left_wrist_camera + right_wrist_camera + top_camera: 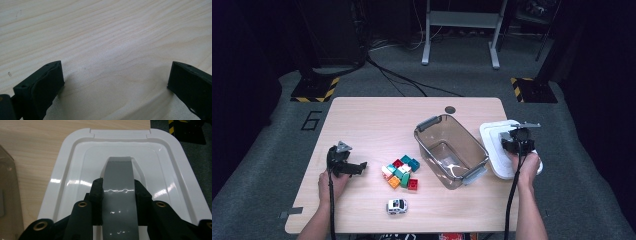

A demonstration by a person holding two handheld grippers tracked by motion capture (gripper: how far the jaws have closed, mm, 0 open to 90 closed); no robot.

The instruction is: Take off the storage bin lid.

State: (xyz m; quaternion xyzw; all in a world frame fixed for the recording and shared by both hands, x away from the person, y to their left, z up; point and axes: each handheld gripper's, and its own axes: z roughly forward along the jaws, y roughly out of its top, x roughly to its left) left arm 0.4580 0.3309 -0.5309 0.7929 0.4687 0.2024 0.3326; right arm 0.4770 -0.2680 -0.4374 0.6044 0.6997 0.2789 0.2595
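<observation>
A white lid (492, 135) with a grey handle (117, 170) lies at the table's right edge. My right gripper (515, 142) is over it. In the right gripper view, the right gripper (117, 186) is shut on the handle, one jaw on each side, and the lid (72, 167) spreads out below. My left gripper (357, 167) rests on the table's left side, pointing at a pile of coloured bricks (401, 171). The left gripper (115, 77) is open, with bare wood between its jaws.
A clear, empty bin (432, 122) with grey handles stands between the bricks and the lid. A small white toy car (397, 206) sits near the front edge. A dark round hole (450, 109) marks the table's far side.
</observation>
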